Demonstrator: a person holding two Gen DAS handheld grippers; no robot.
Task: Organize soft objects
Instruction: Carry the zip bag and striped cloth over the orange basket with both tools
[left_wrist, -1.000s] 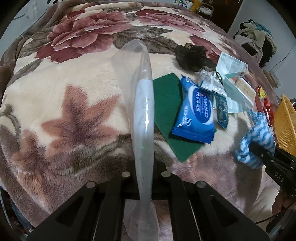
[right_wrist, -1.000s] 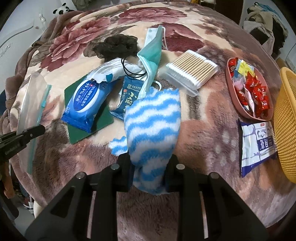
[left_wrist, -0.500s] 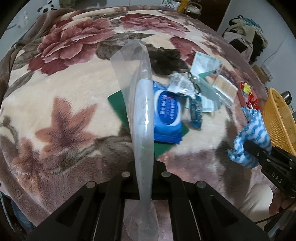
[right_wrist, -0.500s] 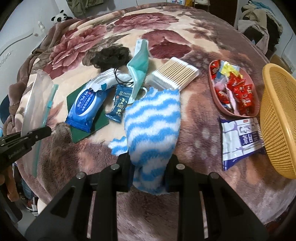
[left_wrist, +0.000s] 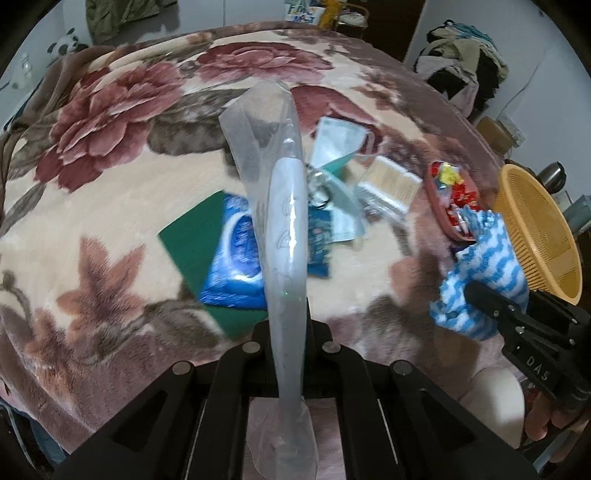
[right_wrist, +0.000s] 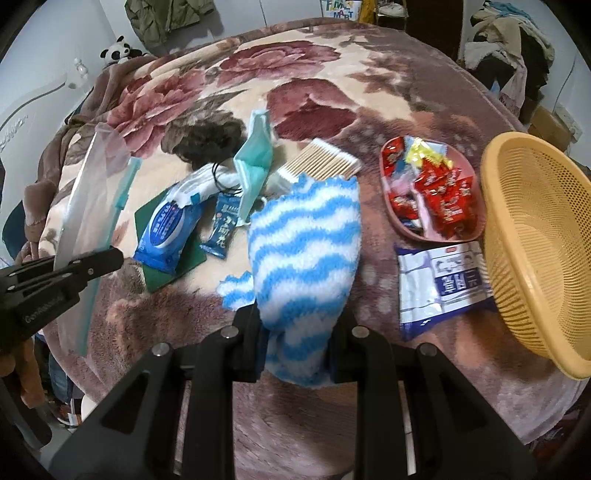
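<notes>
Striped sock (right_wrist: 303, 258) clamped in right gripper (right_wrist: 295, 328)

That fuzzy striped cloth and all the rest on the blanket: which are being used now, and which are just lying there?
In use:
striped cloth, in the right gripper
clear bag, in the left gripper

Lying about:
wipes pack
cotton swabs
candy dish
yellow basket
face mask

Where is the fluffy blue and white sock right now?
The sock is pinched in the right gripper, held up over the flowery blanket, between the blue wipes pack and the pink candy dish.
</notes>
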